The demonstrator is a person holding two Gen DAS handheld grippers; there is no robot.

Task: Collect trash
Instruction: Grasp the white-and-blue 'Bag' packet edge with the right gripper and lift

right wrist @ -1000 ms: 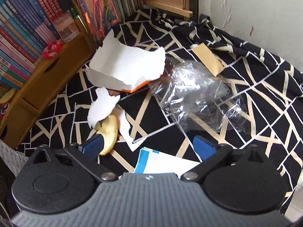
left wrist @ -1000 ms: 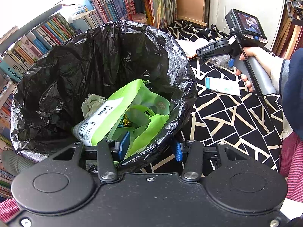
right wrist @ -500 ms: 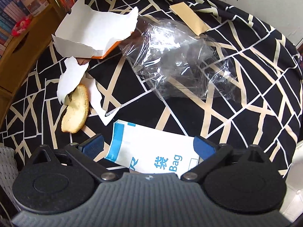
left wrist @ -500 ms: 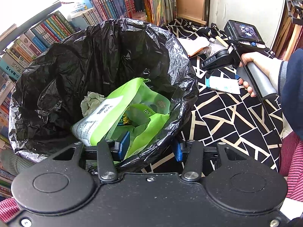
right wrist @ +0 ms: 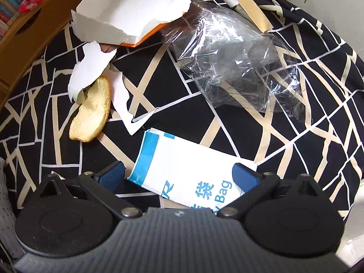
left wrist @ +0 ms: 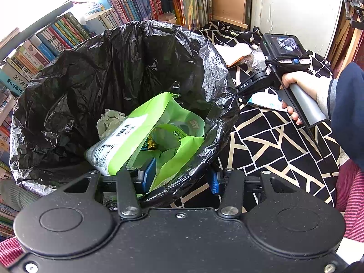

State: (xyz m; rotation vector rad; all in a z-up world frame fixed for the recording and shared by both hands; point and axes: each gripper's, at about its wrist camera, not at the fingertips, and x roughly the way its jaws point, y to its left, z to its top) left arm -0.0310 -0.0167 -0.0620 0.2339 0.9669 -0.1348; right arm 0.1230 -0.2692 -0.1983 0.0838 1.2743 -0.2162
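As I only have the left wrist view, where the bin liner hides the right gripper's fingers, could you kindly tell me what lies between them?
Observer: A white and blue paper bag lies flat on the patterned cloth, and the right gripper is open around it, its pads not pressing on it.
Operator: Thank you. Is there other trash beside that bag?
Observer: Yes, a yellowish scrap that looks like peel or crust lies to the bag's left, partly under torn white paper.
Operator: And is there anything farther out?
Observer: A tan strip lies on the cloth beyond the clear plastic wrap.
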